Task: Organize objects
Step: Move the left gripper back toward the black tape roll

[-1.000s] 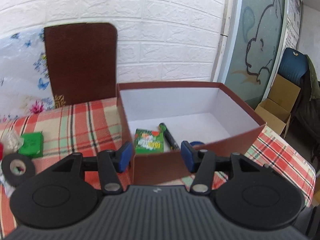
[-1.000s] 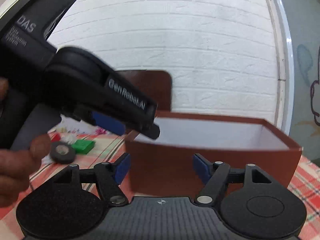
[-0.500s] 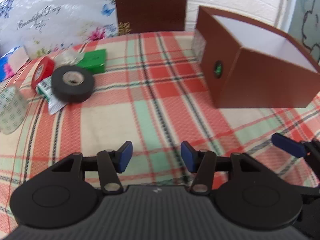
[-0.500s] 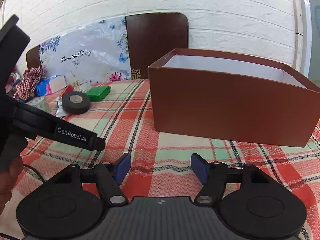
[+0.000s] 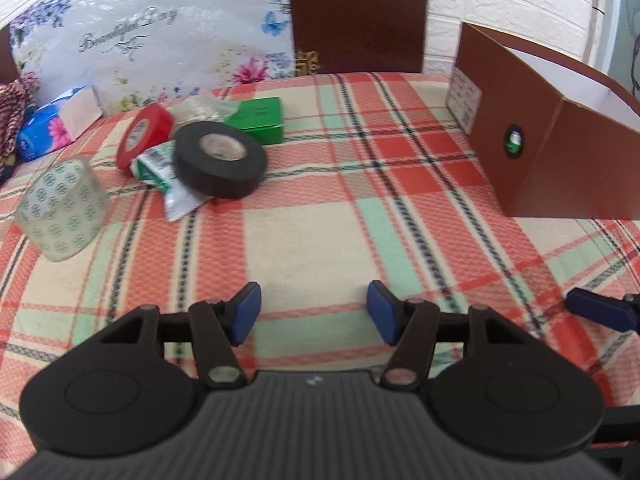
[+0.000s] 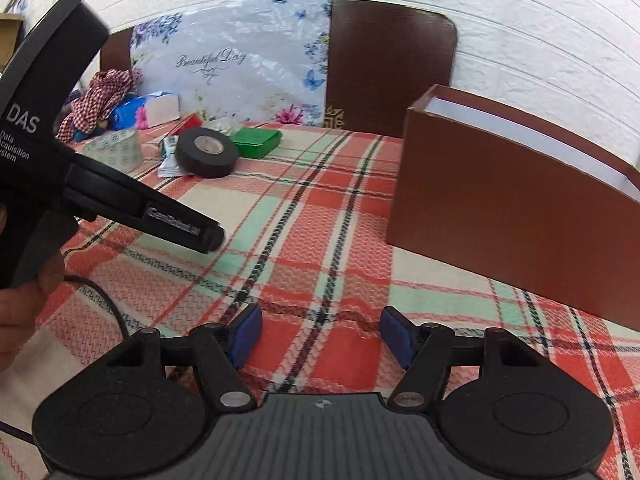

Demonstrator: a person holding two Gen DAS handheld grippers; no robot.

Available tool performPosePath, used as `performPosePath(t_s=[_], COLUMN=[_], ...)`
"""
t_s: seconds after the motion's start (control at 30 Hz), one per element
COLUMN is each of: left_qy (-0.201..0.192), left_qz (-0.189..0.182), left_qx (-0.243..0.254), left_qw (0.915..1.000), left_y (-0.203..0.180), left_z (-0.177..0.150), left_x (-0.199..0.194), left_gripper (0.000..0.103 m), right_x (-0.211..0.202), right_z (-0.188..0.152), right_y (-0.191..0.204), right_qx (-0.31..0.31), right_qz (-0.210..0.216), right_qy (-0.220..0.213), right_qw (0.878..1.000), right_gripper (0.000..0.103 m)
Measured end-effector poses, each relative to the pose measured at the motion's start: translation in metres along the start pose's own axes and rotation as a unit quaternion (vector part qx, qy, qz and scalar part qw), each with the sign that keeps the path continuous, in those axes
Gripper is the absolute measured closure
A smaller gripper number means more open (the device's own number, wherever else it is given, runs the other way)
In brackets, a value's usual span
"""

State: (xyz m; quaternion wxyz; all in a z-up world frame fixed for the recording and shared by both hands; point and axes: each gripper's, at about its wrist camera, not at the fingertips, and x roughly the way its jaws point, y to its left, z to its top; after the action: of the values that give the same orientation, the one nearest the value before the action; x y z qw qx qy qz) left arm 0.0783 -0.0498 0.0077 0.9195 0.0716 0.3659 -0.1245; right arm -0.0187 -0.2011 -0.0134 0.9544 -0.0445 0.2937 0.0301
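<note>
My left gripper [image 5: 314, 308] hovers low over the plaid cloth, its jaws opening with nothing between them. Ahead and to its left lie a black tape roll [image 5: 220, 160], a red tape roll [image 5: 144, 132], a clear printed tape roll [image 5: 62, 208], a green box [image 5: 258, 118] and a white-green packet [image 5: 168, 176]. The open brown box [image 5: 540, 160] stands at the right. My right gripper [image 6: 320, 336] is open and empty over the cloth, with the brown box [image 6: 500, 208] to its front right. The black tape [image 6: 206, 152] lies far left of it.
A plaid tablecloth [image 5: 320, 232] covers the table. A floral panel [image 5: 160, 40] and a dark brown board [image 5: 356, 16] lean on the white brick wall. A blue tissue pack [image 5: 52, 128] and checked cloth [image 6: 100, 96] sit at the far left. A hand [image 6: 24, 304] holds the left tool.
The left view swung from the box's inside to the tapes at the left and sank toward the cloth; its jaws widened. The right gripper tipped down and backed away from the box.
</note>
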Motion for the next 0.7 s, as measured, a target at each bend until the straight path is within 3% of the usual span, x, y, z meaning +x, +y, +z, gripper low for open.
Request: performPosePath(t_s=[0.23, 0.4, 0.53, 0.7], left_qy=[-0.025, -0.044, -0.089, -0.093], left_qz=[0.043, 0.11, 0.082, 0.083], left_qx=[-0.039, -0.089, -0.164, -0.132], left_qw=[0.998, 0.989, 0.9791, 0.9833], left_y=[0.062, 0.121, 0.155, 0.142], left_z=[-0.013, -0.022, -0.034, -0.033], left_x=[-0.005, -0.006, -0.013, -0.009], left_gripper=[0.039, 0.022, 0.024, 0.023], right_x=[0.007, 0.027, 0.059, 0.107], right_z=[0.006, 0.025, 0.053, 0.094], right_y=[0.02, 0.043, 0.049, 0.058], right_qx=[-0.022, -0.039, 0.013, 0.074], right_qz=[0.03, 0.084, 0.132, 0.16], right_qy=[0.001, 0.003, -0.01, -0.021], right_qw=[0.999, 0.996, 0.991, 0.984], right_gripper=[0.038, 0.039, 0.036, 0.024])
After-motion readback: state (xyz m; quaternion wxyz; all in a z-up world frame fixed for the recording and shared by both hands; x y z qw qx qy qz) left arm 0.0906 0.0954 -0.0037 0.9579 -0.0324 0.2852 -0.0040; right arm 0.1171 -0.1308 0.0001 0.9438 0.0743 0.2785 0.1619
